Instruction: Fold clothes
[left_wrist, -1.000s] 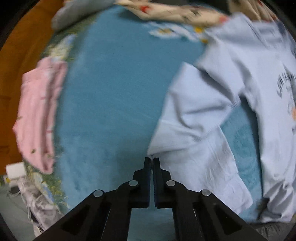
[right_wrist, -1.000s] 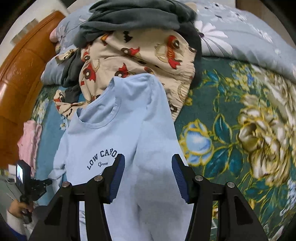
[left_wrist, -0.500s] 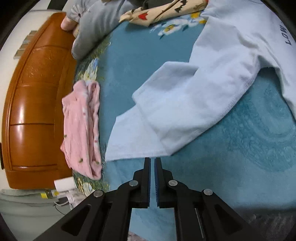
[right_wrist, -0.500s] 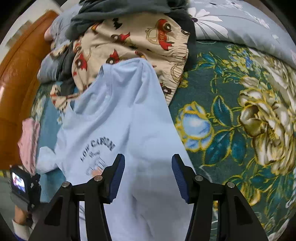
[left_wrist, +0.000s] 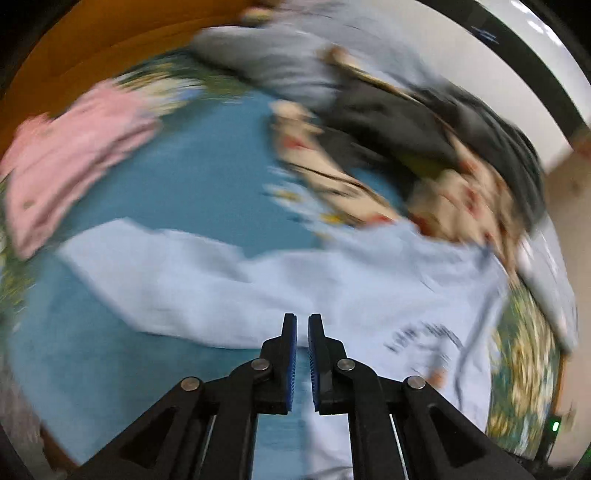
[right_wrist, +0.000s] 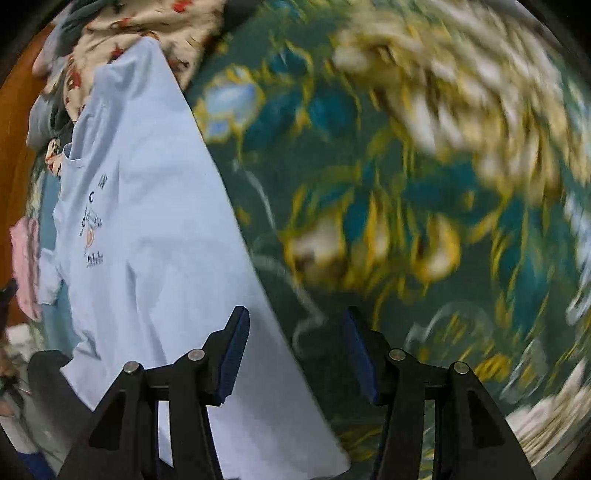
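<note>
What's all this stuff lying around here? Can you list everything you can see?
light blue T-shirt: one, pale blue with dark lettering, spread flat on the bed
pink garment: one, pink, near the bed's edge beside the wooden board
patterned clothes pile: one heap, cream with red prints, under a dark grey piece, beyond the shirt's collar
floral bedspread: one, dark teal with gold and white flowers, under everything
wooden board: one, orange-brown, along the bed's far side
left gripper: black with blue pads, nearly closed, holding nothing
right gripper: black with blue pads, open over the shirt's edge
</note>
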